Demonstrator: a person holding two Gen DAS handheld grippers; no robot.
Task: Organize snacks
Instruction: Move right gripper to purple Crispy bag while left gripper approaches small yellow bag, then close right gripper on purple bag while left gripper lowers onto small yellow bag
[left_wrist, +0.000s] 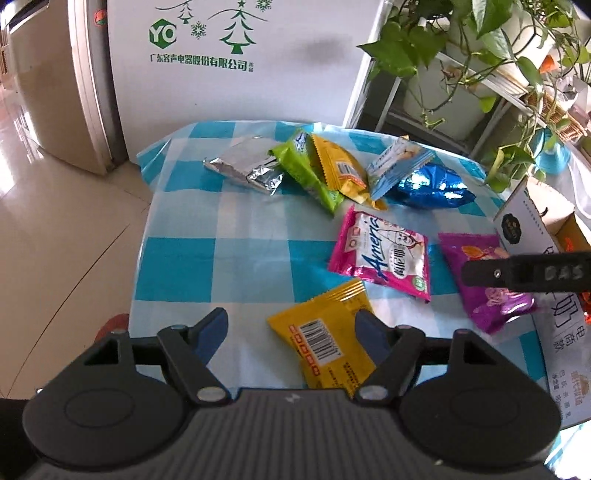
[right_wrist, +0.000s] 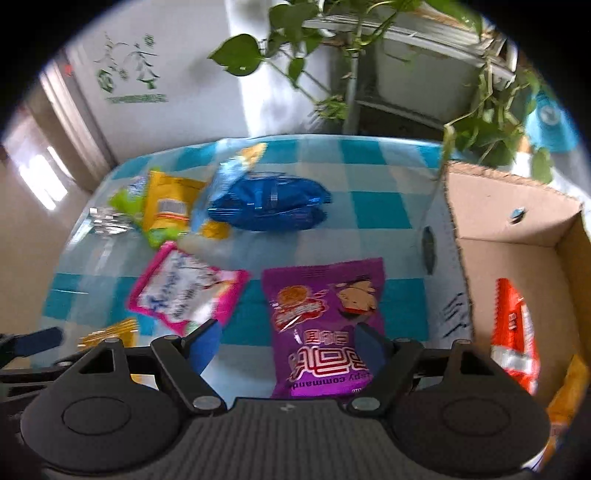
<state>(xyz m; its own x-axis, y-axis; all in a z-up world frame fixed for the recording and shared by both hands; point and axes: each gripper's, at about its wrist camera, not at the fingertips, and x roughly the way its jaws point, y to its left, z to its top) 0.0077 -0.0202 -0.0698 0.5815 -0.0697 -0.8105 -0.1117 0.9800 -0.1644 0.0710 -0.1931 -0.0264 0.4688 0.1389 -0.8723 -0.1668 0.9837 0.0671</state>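
On the checked tablecloth (left_wrist: 184, 266), you held the left gripper (left_wrist: 291, 334) with jaws apart and empty over the near yellow packet (left_wrist: 325, 343), probably lining up a pick. Your right gripper (right_wrist: 286, 345) hung just as wide and empty above the purple packet (right_wrist: 325, 317), next to the cardboard box (right_wrist: 509, 206), where a red packet (right_wrist: 513, 328) already lay.
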